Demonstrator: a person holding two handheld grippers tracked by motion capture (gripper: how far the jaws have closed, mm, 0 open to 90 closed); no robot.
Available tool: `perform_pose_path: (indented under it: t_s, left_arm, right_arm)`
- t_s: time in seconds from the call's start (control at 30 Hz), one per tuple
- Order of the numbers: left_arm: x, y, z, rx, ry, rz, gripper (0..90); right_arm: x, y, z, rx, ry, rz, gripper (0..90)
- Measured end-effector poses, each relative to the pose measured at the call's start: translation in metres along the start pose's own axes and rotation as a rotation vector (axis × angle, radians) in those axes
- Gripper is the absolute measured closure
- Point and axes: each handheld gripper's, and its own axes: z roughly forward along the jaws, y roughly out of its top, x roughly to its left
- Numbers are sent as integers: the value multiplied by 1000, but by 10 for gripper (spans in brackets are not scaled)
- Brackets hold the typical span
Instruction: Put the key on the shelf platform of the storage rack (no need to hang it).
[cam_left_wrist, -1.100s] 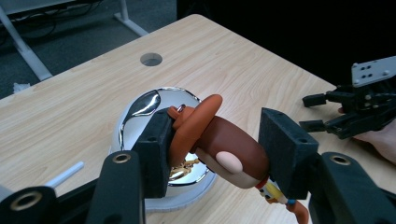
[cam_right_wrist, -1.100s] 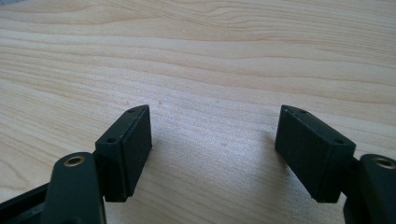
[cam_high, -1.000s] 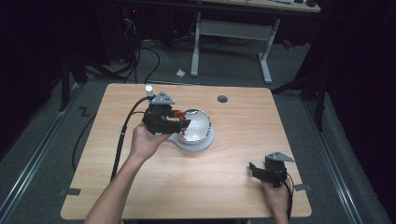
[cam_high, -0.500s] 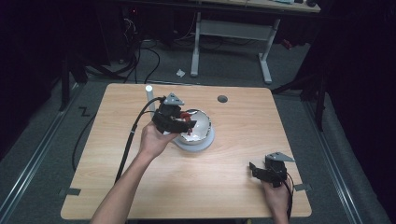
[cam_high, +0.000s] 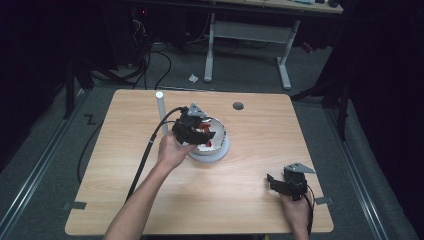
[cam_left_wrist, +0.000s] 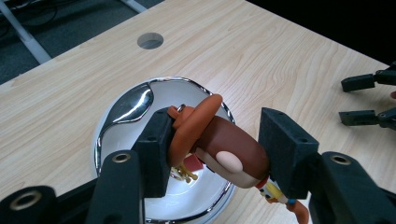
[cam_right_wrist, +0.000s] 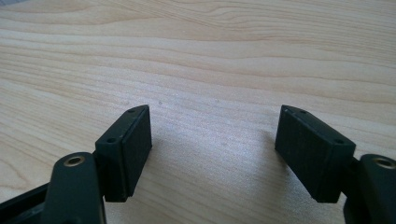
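Wood tabletop (cam_high: 260, 200), dark room; left tongs (cam_left_wrist: 212, 154) grip cowboy toy (cam_left_wrist: 224, 149) over bowl (cam_left_wrist: 135, 102), right tongs (cam_right_wrist: 215, 154) wide.

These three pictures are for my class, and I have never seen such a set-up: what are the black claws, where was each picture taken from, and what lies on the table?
The claws are hand-held tools: a person holds one two-jaw gripper in each hand at a wooden table. The high view looks down from above the person's side. The other two come from small cameras riding on the grippers, looking along the black jaws.

The left gripper is over a shiny metal bowl and has its jaws around a toy cowboy figure with an orange hat, by its head. The right gripper sits low over bare wood near the table's front edge, open, holding nothing. A white upright post stands behind the bowl.
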Motion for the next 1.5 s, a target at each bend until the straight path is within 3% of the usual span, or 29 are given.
perform_pose_path:
  t_s: [0.57,0.87,1.2,1.5]
  left_arm:
    - [9,-17,27,37,88,-20,475]
    - [12,-22,40,74,141,-11,473]
    - [20,-34,49,93,173,-51,470]
    - [21,-36,54,122,179,-50,463]
  right_arm:
    - [0,0,0,-2,0,0,273]
    - [0,0,0,-2,0,-1,274]
    - [0,0,0,-2,0,0,274]
    - [0,0,0,-3,-2,-5,274]
